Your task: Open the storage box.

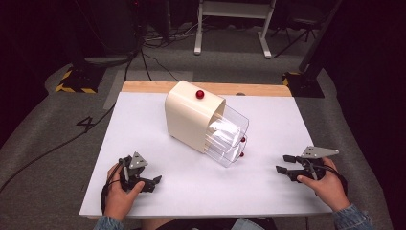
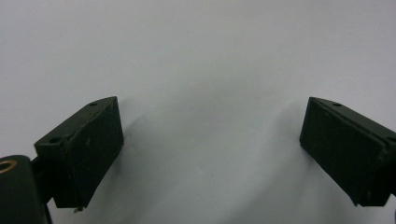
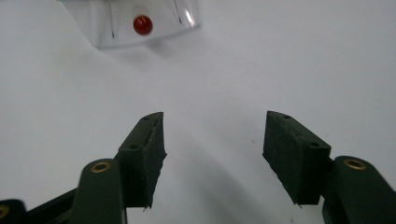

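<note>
A cream box [image 1: 189, 117] with a red knob [image 1: 200, 94] on top lies mid-table. Clear plastic drawers [image 1: 227, 136] stick out of its front, each with a small red knob [image 1: 243, 140]; something white lies inside the upper one. My left gripper [image 1: 155, 182] rests on the white table near the front left, open, nothing between its jaws [image 2: 210, 135]. My right gripper [image 1: 282, 164] sits at the front right, open and empty [image 3: 212, 140], pointing at a clear drawer front [image 3: 135, 21] with its red knob [image 3: 142, 24].
The white table top [image 1: 201, 187] has a wooden strip [image 1: 143, 86] along its far edge. Beyond it are grey carpet, cables, black stands with yellow-black tape [image 1: 76, 79] and white table legs [image 1: 232, 28].
</note>
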Demonstrator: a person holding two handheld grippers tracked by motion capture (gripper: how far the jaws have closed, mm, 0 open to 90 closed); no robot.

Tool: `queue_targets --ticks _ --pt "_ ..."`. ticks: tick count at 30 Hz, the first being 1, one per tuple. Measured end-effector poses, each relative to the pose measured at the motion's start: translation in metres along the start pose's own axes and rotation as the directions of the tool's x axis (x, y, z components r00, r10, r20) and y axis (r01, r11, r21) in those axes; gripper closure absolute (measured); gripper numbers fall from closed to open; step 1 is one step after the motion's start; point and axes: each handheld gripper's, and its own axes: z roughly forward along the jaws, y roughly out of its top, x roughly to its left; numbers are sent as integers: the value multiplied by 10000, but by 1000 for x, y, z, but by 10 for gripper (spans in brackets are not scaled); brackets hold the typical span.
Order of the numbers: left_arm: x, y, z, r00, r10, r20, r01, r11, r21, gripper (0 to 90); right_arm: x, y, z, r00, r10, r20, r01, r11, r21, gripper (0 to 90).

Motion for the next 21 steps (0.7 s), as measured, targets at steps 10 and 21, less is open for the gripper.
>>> queue_targets --ticks 10,21 --pt "0 0 0 10000 -30 -16 30 10000 11 65 -10 -23 3 9983 407 425 -433 9971 627 351" --pt "0 0 0 10000 30 -42 -30 10000 -12 64 0 -32 9 9955 -540 781 497 9971 570 159"
